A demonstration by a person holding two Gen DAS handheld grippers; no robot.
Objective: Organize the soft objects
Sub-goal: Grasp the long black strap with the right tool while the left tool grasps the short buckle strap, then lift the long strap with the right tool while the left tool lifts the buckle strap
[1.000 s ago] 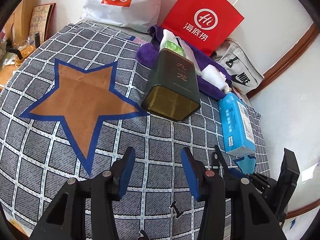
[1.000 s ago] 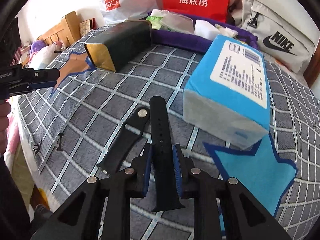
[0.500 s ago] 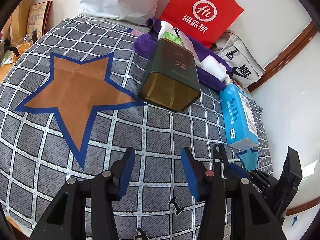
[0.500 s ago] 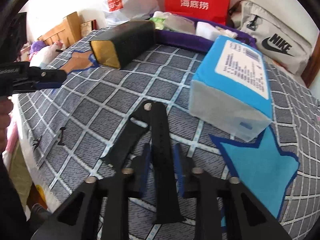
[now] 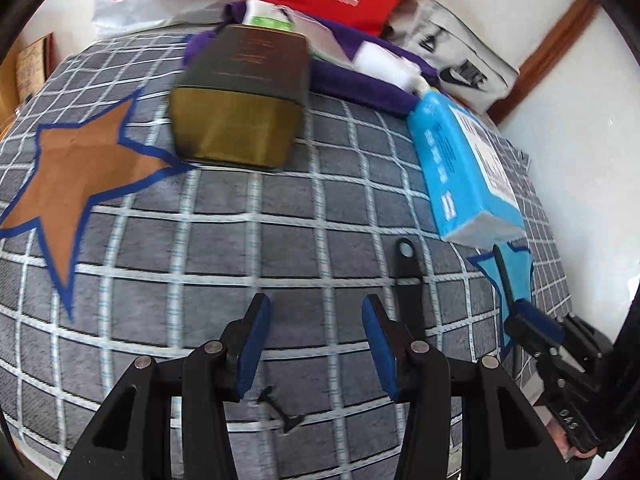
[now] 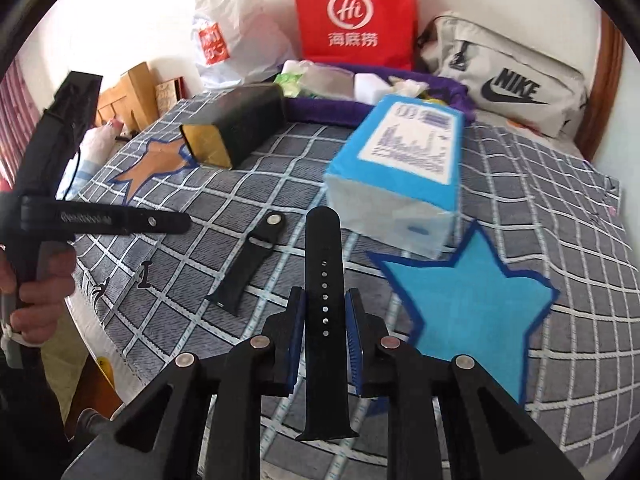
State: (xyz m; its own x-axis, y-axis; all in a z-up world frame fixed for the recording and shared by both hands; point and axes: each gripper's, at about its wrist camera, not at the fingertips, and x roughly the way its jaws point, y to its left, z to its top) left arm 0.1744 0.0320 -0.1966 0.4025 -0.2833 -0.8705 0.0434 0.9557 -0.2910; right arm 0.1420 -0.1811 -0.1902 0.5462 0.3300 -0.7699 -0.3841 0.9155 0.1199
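Right fingers (image 6: 322, 312) pinch a black strap (image 6: 323, 276), left fingers (image 5: 256, 336) apart and empty; purple tray (image 6: 320, 110) holds packets.

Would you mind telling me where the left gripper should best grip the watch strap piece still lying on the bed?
Grip the strap piece across its narrow middle, coming from above. It lies flat on the blanket, and the open left gripper spans its width.

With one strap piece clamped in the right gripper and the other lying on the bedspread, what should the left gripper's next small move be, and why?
Probably shift the left gripper over the loose strap piece and lower it. Its jaws stand open and empty, that piece lies flat on the checked bedspread, and the right gripper already clamps the holed strap piece.
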